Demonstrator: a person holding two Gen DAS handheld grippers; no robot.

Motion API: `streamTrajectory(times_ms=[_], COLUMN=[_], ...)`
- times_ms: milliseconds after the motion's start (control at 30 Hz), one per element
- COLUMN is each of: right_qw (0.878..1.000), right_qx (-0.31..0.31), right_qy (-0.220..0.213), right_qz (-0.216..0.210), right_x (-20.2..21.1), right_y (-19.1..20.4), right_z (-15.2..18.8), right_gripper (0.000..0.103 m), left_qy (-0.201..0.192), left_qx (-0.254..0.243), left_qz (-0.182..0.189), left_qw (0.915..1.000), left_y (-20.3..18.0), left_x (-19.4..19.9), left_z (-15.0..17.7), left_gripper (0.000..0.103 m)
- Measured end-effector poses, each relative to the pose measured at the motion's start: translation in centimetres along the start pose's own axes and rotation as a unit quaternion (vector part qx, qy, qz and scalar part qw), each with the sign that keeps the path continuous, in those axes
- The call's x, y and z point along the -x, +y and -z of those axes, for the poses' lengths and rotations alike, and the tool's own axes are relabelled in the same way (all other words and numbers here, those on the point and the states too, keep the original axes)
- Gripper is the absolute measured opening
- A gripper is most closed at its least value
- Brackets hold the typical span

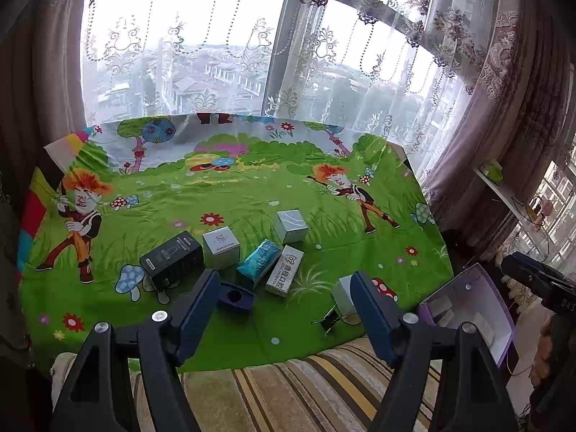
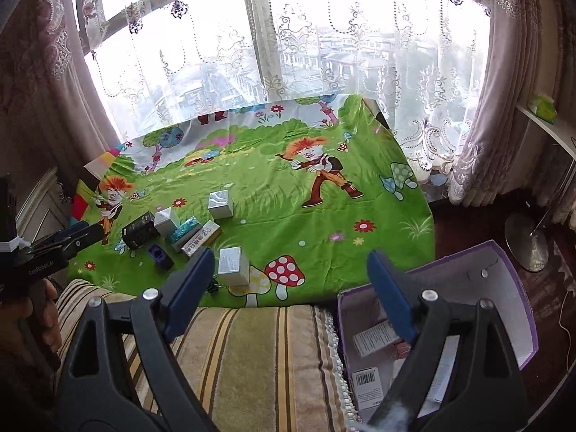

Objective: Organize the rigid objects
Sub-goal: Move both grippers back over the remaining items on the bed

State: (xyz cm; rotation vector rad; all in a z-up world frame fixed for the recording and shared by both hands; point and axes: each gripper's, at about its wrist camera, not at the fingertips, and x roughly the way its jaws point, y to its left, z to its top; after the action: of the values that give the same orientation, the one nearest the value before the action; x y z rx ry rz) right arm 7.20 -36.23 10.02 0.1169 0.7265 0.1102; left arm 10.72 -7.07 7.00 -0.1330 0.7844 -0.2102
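Several small boxes lie on the green cartoon tablecloth (image 1: 252, 190): a black box (image 1: 171, 264), a silver cube (image 1: 220, 247), another silver cube (image 1: 291, 226), a teal packet (image 1: 258, 262), a white printed box (image 1: 285, 275), a dark purple holder (image 1: 235, 297) and a silver box (image 1: 343, 295) with a black binder clip (image 1: 329, 318) beside it. My left gripper (image 1: 284, 309) is open and empty above the table's near edge. My right gripper (image 2: 288, 284) is open and empty, beside the purple storage box (image 2: 504, 273), which holds several white cartons (image 2: 374, 336).
A striped cushion (image 2: 259, 360) lies between me and the table. Lace curtains and a window stand behind the table. A metal lamp base (image 2: 525, 244) sits on the floor at the right. A white shelf (image 2: 547, 126) with a green item is on the right wall.
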Motion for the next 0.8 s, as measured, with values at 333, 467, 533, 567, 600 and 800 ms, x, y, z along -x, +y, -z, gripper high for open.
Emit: streamTrajectory(times_ms=[333, 467, 533, 567, 600, 800], right_qw=[1.000, 1.000, 0.999, 0.998, 0.998, 0.997], right_qx=[0.011, 0.005, 0.013, 0.019, 0.024, 0.052], right_qy=[-0.002, -0.004, -0.015, -0.019, -0.008, 0.036], right_qz=[-0.004, 0.012, 0.038, 0.052, 0.062, 0.045], right_x=[-4.7, -7.9, -9.1, -9.7, -10.5, -12.8], right_y=[6.1, 6.3, 6.2, 6.1, 6.1, 6.9], right_z=[-4.1, -2.2, -0.8, -0.1, 0.5, 1.5], right_gripper=[0.088, 0.088, 0.088, 0.088, 0.088, 0.088], left_qy=[0.024, 0.021, 0.041, 0.061, 0.083, 0.121], left_qx=[0.064, 0.099, 0.113, 0.120, 0.130, 0.100], left_qz=[-0.015, 0.001, 0.001, 0.001, -0.003, -0.022], left_qw=[0.9976, 0.9948, 0.9928, 0.9909, 0.9881, 0.9873], left_y=[3.4, 4.2, 4.9, 5.2, 5.6, 5.1], left_x=[-2.9, -5.3, -7.0, -8.2, -9.2, -11.1], left_z=[-2.7, -1.8, 0.0, 1.0, 1.9, 2.4], left_gripper=[0.076, 0.075, 0.075, 0.075, 0.075, 0.070])
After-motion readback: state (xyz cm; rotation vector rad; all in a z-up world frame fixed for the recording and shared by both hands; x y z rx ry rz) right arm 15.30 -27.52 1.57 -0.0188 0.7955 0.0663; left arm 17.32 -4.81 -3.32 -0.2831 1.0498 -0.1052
